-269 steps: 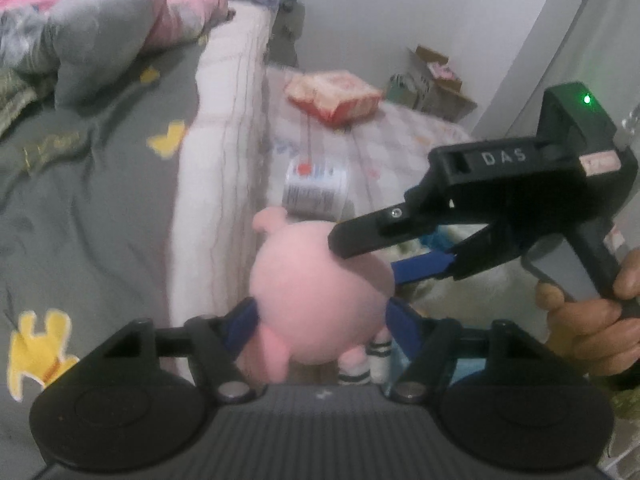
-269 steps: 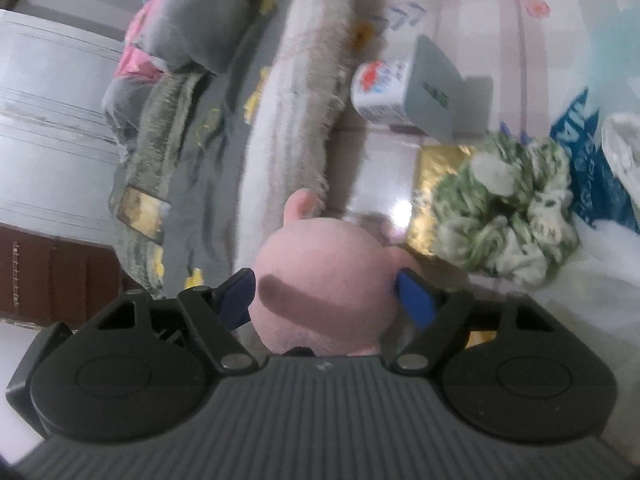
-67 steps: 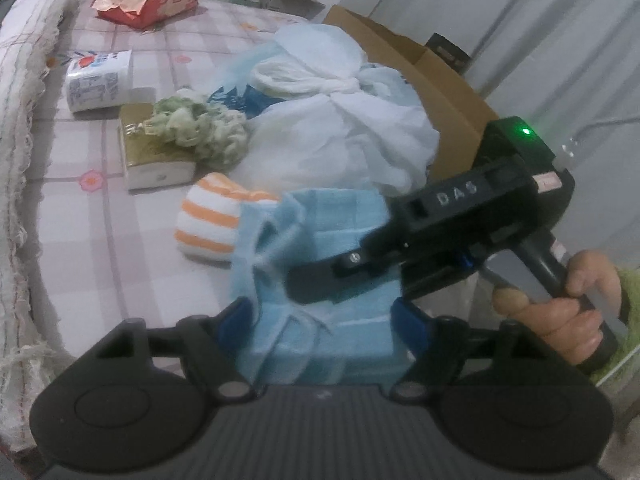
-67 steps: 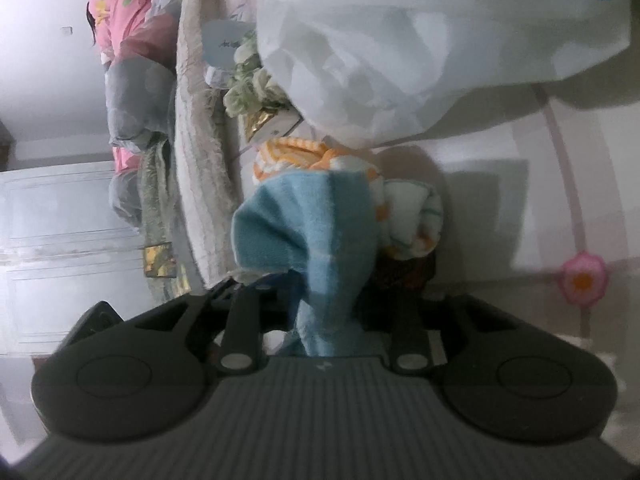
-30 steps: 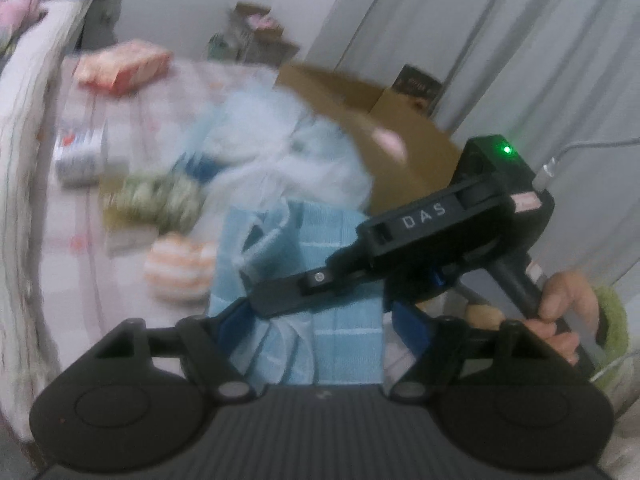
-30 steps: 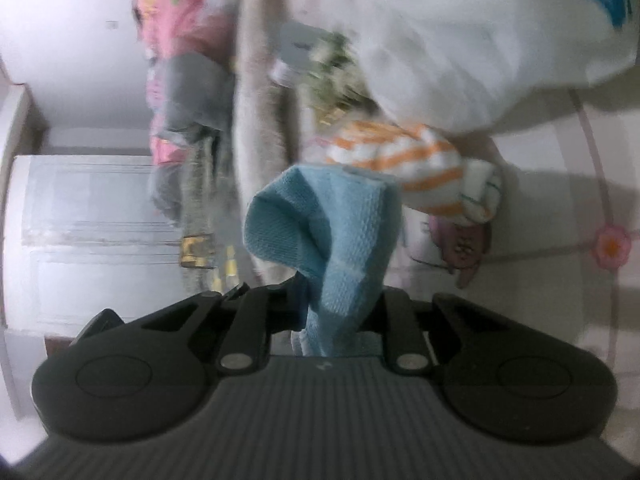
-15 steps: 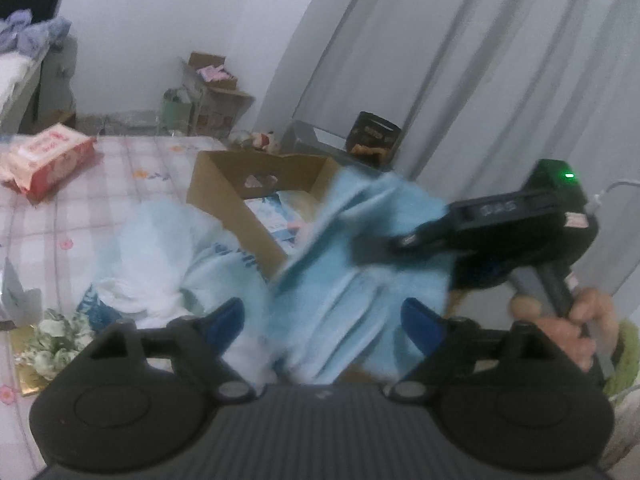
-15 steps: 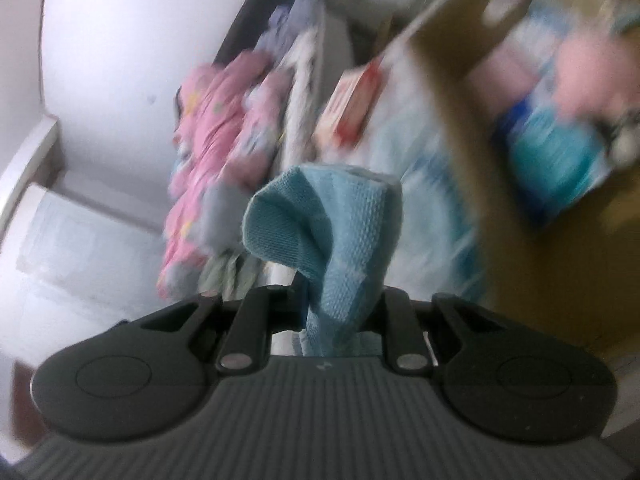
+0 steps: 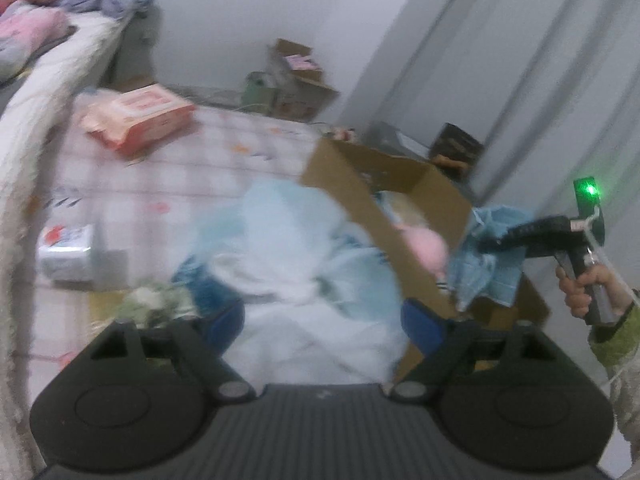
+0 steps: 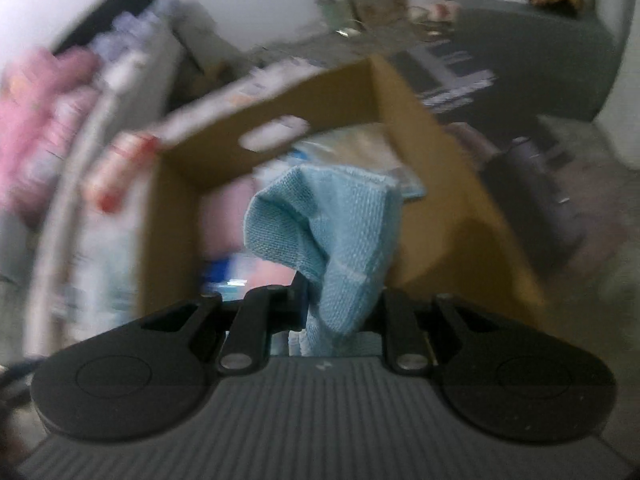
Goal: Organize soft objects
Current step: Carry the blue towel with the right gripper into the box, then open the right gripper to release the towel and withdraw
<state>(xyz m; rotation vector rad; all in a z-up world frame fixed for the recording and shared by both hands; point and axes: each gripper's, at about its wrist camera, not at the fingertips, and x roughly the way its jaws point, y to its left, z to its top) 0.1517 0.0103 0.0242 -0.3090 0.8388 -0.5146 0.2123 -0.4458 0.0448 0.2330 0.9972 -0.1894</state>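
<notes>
My right gripper [image 10: 336, 312] is shut on a light blue cloth [image 10: 332, 232] and holds it above the open cardboard box [image 10: 436, 152]. In the left wrist view the same cloth [image 9: 486, 256] hangs from the right gripper [image 9: 490, 242] over the box's [image 9: 360, 196] right side. A pink plush [image 9: 426, 246] lies inside the box. My left gripper [image 9: 324, 320] is open and empty, above a white and blue plastic bag [image 9: 304, 280].
On the pink checked mat [image 9: 168, 168] lie an orange wipes pack [image 9: 136, 118], a white tissue pack [image 9: 66, 254] and a green scrunchie [image 9: 156, 300]. The bed edge [image 9: 36, 92] runs along the left. Grey curtains [image 9: 540, 60] hang behind the box.
The right gripper has carried the blue cloth away from my left gripper, to over the box. My left gripper, open half a second ago, has swung back toward the mat.
</notes>
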